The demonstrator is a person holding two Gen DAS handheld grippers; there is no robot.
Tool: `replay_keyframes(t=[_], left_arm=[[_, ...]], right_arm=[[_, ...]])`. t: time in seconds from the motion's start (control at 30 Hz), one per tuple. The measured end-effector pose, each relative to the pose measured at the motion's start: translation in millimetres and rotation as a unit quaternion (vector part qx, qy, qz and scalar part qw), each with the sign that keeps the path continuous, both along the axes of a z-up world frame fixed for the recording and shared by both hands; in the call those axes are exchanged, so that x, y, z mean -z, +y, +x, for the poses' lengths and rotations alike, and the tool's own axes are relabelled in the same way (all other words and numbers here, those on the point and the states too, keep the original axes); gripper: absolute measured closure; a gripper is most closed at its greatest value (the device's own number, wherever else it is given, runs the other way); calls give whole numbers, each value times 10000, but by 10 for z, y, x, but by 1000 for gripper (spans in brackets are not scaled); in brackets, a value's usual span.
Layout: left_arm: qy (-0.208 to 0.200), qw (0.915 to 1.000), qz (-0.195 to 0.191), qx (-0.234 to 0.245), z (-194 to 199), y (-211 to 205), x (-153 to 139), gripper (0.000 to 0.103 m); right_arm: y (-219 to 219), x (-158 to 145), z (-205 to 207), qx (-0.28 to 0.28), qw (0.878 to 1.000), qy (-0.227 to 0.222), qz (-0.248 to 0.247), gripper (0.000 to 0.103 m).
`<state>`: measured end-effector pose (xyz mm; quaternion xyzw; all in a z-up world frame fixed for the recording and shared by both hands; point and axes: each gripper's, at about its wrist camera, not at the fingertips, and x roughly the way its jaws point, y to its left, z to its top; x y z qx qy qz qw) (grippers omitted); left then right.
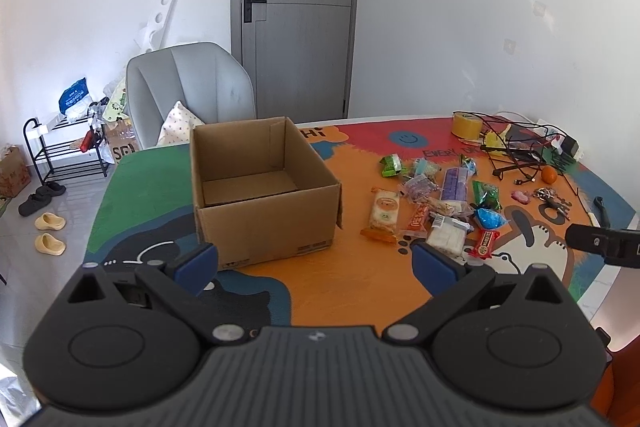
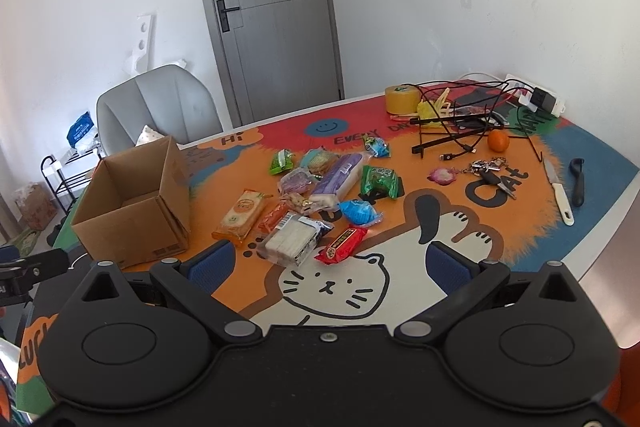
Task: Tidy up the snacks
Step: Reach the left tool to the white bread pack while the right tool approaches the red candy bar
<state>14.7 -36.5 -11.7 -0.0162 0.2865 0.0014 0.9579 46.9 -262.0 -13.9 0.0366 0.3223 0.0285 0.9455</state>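
Left gripper (image 1: 314,263): blue-padded fingers (image 1: 198,261) spread wide, nothing between them, hovering over the table (image 1: 352,287) just before the cardboard box (image 1: 260,187). Right gripper (image 2: 328,267): fingers (image 2: 210,267) likewise spread and empty, above the cat drawing on the mat. Beyond them, a loose pile of snacks (image 2: 320,195) right of the open, empty-looking box: red packet (image 2: 342,245) and clear-wrapped wafers (image 2: 292,241) nearest, orange-trimmed cracker pack (image 2: 242,213) toward the box, blue packet (image 2: 358,211), green bag (image 2: 380,181), purple pack (image 2: 340,179) farther back. Farther right, an orange (image 2: 498,140), keys (image 2: 492,173), knife (image 2: 558,193).
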Motion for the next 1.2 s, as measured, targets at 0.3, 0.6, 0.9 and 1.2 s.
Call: replay_keyframes(t=[0.3, 0.6, 0.9, 1.2], left_arm=[[110, 9997, 35, 199, 158, -213, 158, 1], [130, 9990, -53, 420, 413, -427, 323, 1], [219, 9972, -90, 706, 689, -674, 527, 3], [336, 9959, -186, 819, 984, -832, 681, 4]], right_arm=[[-114, 156, 110, 113, 9998, 164, 43, 0], [-281, 395, 311, 201, 9990, 394, 59, 0], [-421, 645, 495, 224, 9979, 603, 83, 0], [-448, 825, 706, 343, 9967, 734, -72, 0]])
